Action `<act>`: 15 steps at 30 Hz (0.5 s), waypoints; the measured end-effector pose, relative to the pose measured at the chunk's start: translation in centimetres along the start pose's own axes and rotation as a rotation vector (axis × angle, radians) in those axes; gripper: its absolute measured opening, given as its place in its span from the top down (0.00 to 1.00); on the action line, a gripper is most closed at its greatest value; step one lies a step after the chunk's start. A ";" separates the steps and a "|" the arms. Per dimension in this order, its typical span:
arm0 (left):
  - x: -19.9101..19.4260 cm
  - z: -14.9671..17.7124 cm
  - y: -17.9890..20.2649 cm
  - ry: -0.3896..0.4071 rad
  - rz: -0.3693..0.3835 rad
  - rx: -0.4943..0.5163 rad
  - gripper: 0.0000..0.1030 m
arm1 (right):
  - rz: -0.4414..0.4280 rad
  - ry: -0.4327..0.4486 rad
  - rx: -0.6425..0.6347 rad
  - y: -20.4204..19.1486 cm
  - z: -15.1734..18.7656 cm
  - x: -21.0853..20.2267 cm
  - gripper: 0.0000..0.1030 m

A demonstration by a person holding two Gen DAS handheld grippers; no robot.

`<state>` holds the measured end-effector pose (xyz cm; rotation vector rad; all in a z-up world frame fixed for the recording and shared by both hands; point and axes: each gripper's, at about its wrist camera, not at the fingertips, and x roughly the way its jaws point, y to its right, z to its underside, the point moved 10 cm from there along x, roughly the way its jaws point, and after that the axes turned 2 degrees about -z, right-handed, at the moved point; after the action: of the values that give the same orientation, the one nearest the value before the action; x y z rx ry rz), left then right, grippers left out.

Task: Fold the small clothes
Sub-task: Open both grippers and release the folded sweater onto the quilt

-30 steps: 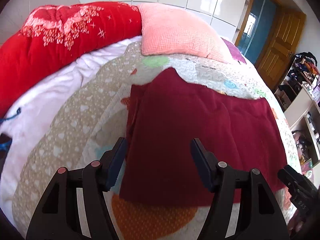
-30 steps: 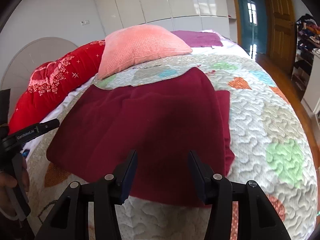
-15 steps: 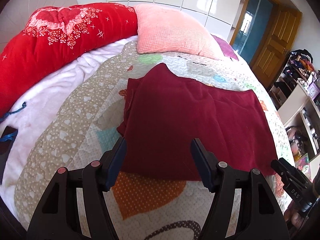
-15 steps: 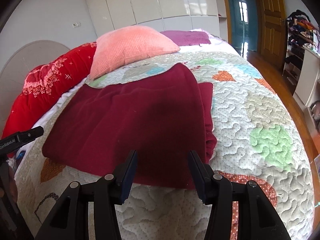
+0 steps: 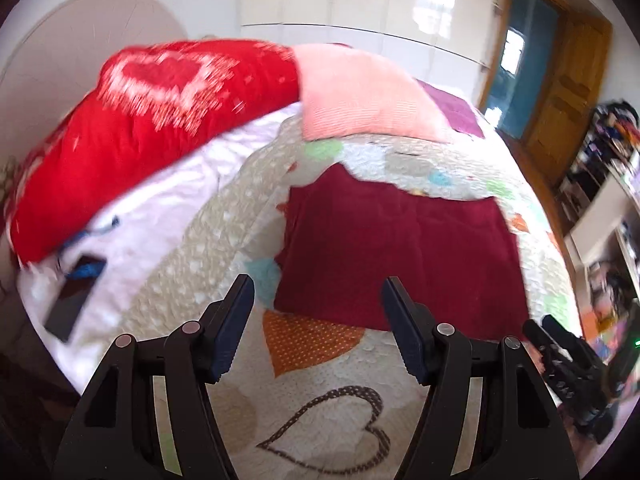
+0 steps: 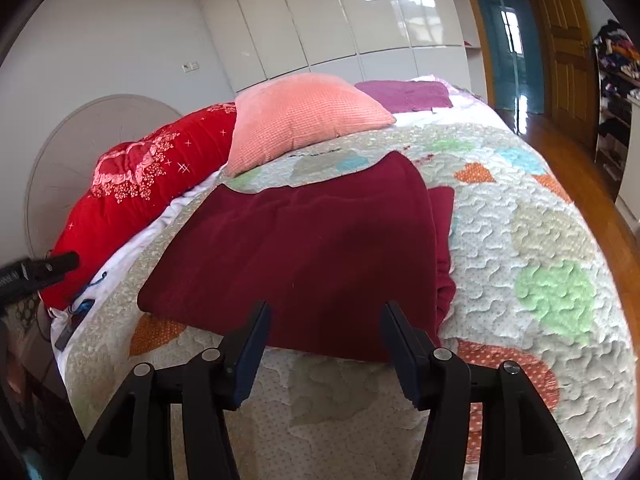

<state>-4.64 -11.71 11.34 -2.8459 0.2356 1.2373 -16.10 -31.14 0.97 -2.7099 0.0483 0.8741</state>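
A dark red garment (image 5: 400,248) lies folded flat on the patchwork quilt (image 5: 320,400); it also shows in the right wrist view (image 6: 312,256), with a layer edge sticking out on its right side. My left gripper (image 5: 318,292) is open and empty, held back from the garment's near edge above the quilt. My right gripper (image 6: 326,320) is open and empty, just short of the garment's near edge. The right gripper's tip shows at the lower right of the left wrist view (image 5: 568,364).
A red quilted cover (image 5: 152,128) and a pink pillow (image 5: 360,96) lie at the head of the bed. A dark phone (image 5: 74,296) lies on the white sheet at left. Wooden floor (image 6: 580,152), doors and shelves are to the right.
Both grippers have pulled back and up from the garment toward the foot of the bed. They were over its near edge a second ago. The garment has stayed flat.
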 end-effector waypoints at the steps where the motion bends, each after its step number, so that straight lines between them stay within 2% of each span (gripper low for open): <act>1: -1.0 -1.4 0.5 0.012 0.006 0.030 0.35 | -0.001 0.011 -0.001 0.0 0.0 -0.5 0.44; 4: -2.8 -5.5 1.6 0.073 0.025 0.069 0.35 | -0.021 0.019 0.018 0.3 0.2 -1.8 0.40; 7: -1.9 -7.7 2.9 0.109 0.009 0.125 0.23 | 0.012 0.019 0.021 0.6 0.0 -2.3 0.38; 9: 0.2 -7.8 3.9 0.125 0.017 0.136 0.23 | 0.027 0.028 0.033 0.4 -0.6 -2.1 0.38; 12: 3.9 -6.7 5.2 0.075 0.053 0.146 0.23 | 0.029 0.048 0.050 -0.3 -1.8 -1.1 0.38; 15: 6.5 -5.5 5.5 0.068 0.058 0.176 0.24 | 0.006 0.040 0.043 -1.5 -3.1 1.1 0.38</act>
<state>2.87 -18.45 10.49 -2.7501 0.4098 1.0717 -13.27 -30.50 3.08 -2.6887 0.0821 0.8108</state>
